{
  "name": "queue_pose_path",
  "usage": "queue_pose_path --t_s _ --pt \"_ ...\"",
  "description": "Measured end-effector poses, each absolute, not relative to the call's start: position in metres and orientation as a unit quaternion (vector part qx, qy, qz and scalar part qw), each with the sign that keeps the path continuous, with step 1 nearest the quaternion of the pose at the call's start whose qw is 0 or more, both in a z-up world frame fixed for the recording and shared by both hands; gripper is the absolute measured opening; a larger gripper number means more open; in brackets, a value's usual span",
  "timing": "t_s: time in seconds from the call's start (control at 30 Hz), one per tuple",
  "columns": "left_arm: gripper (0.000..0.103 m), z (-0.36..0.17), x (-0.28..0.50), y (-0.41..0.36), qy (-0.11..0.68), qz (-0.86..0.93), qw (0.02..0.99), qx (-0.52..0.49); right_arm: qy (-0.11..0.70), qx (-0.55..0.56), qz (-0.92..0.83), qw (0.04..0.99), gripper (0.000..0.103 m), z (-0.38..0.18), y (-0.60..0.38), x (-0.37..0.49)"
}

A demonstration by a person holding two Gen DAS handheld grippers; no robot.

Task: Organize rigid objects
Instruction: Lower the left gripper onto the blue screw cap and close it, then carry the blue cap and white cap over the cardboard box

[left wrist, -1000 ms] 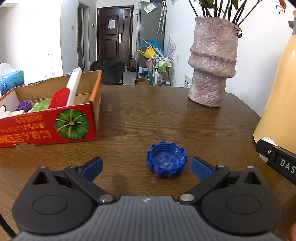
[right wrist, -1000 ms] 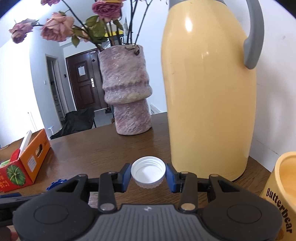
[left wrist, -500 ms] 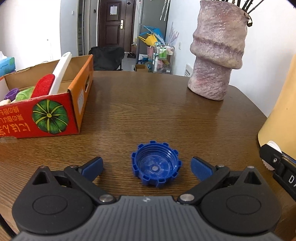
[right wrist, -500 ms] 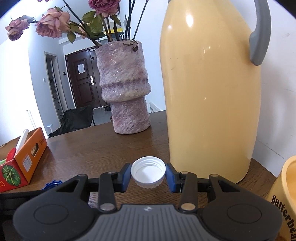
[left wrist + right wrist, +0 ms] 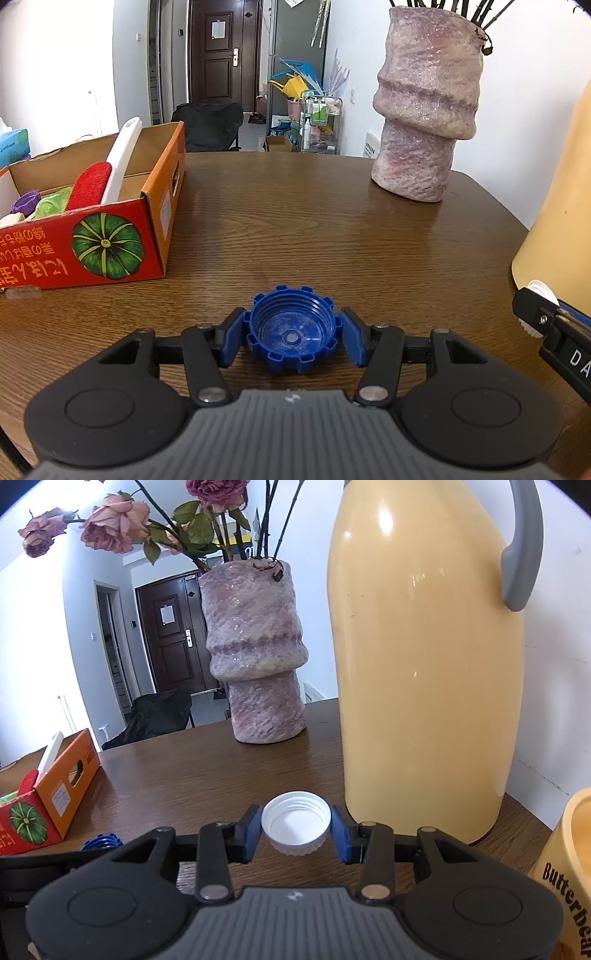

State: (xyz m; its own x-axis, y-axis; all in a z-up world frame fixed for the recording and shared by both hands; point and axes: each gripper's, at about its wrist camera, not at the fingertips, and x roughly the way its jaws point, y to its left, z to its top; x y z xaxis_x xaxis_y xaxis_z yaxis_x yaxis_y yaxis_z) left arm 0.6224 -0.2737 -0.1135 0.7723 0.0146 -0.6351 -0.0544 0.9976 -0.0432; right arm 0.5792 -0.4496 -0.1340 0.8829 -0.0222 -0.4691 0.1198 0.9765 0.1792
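Observation:
A blue toothed bottle cap (image 5: pixel 292 334) lies open side up on the brown wooden table (image 5: pixel 332 221). My left gripper (image 5: pixel 292 338) is shut on it, a pad against each side. My right gripper (image 5: pixel 295 829) is shut on a white screw cap (image 5: pixel 295 821), open side up, held just above the table. The white cap's edge also shows at the right of the left wrist view (image 5: pixel 541 295). The blue cap's rim shows at the left of the right wrist view (image 5: pixel 101 842).
An open red and orange cardboard box (image 5: pixel 110 236) with a brush and small items stands at the left. A pink stone vase (image 5: pixel 421 110) stands at the back. A tall yellow thermos (image 5: pixel 424 664) and a yellow mug (image 5: pixel 569 871) stand at the right.
My left gripper moved forward around the blue cap and closed on it. My right gripper kept hold of the white cap and barely moved.

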Motion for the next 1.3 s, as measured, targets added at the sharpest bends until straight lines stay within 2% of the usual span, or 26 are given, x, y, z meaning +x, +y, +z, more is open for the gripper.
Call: queue_pose_path --t_s 0.7,1.3 --pt "0.056 -0.107 0.592 -0.242 0.324 0.020 0.945 -0.024 0.194 0.080 -0.038 0.977 0.039 -0.124 -0.410 0.542" --pt "0.056 -0.094 0.542 -0.137 0.306 0.045 0.950 -0.046 0.183 0.078 -0.007 0.980 0.039 -0.117 -0.312 0.502"
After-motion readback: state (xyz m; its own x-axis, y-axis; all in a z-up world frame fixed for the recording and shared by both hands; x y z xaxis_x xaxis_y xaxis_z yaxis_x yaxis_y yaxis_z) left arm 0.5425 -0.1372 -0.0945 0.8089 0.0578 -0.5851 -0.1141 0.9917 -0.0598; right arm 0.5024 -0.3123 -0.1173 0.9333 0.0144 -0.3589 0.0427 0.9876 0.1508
